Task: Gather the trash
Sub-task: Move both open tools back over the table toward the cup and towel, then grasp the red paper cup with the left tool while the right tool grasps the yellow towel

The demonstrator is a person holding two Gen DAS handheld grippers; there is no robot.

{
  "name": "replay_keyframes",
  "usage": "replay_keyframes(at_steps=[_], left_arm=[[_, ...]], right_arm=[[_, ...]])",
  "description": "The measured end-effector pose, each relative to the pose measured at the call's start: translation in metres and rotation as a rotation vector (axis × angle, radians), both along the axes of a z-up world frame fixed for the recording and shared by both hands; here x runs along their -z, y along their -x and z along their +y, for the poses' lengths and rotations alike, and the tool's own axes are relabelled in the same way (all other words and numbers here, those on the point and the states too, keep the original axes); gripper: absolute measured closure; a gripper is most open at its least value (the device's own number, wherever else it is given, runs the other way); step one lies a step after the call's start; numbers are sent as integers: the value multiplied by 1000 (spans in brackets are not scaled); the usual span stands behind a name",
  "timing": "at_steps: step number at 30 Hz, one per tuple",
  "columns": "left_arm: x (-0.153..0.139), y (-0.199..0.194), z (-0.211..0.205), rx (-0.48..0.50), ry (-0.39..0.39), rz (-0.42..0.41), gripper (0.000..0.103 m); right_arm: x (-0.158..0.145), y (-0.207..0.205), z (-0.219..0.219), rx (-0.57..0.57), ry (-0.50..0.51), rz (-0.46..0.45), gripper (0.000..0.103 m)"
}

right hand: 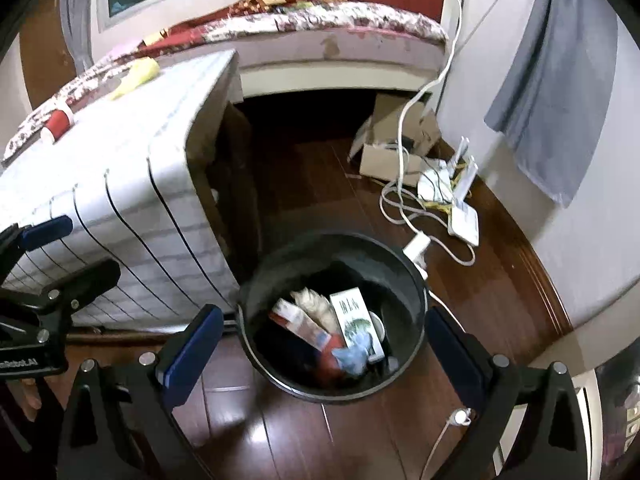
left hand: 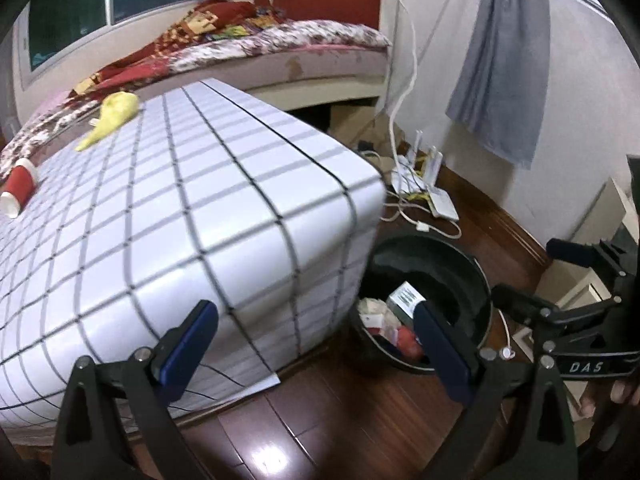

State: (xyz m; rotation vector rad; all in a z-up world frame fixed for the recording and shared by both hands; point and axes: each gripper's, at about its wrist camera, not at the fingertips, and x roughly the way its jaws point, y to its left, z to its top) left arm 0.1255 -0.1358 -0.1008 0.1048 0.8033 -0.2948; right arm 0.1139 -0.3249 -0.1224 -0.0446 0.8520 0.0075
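Note:
A black bin (right hand: 412, 300) stands on the wood floor beside the table; it holds boxes, crumpled paper and a blue wad (right hand: 354, 354). My right gripper (right hand: 320, 344) hangs open right above the bin, nothing between its fingers. My left gripper (left hand: 316, 340) is open and empty too, at the table's near corner with the bin (left hand: 476, 292) to its right. On the checked tablecloth (left hand: 200, 200) lie a yellow crumpled wrapper (left hand: 112, 114) at the far side and a red paper cup (left hand: 18, 190) on its side at the far left; the right wrist view shows the wrapper (right hand: 138, 76) and cup (right hand: 58, 122) as well.
A bed (left hand: 280, 40) with patterned covers runs behind the table. White routers (right hand: 460, 200), cables and an open cardboard box (right hand: 392, 136) litter the floor by the wall. A grey cloth (right hand: 560, 100) hangs on the right wall. A charger cable (right hand: 452, 420) trails past the bin.

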Motion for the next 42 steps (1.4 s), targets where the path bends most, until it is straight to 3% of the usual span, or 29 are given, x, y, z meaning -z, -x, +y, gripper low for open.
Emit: replay_keyframes(at_steps=[13, 26, 28, 35, 38, 42], left_arm=[[-32, -14, 73, -144, -5, -85, 4], [-62, -11, 167, -324, -41, -151, 4], [-76, -15, 191, -360, -55, -175, 4], [-123, -37, 281, -502, -91, -221, 4], [-124, -51, 309, -534, -78, -205, 4], [-107, -77, 348, -582, -22, -165, 4]], right_arm=[[-36, -30, 61, -92, -46, -127, 1], [-62, -52, 124, -189, -132, -174, 1], [-74, -63, 138, -231, -164, -171, 1], [-130, -103, 210, -301, -128, -213, 1], [-142, -130, 241, -314, -125, -208, 1], [-134, -174, 283, -358, -99, -140, 1]])
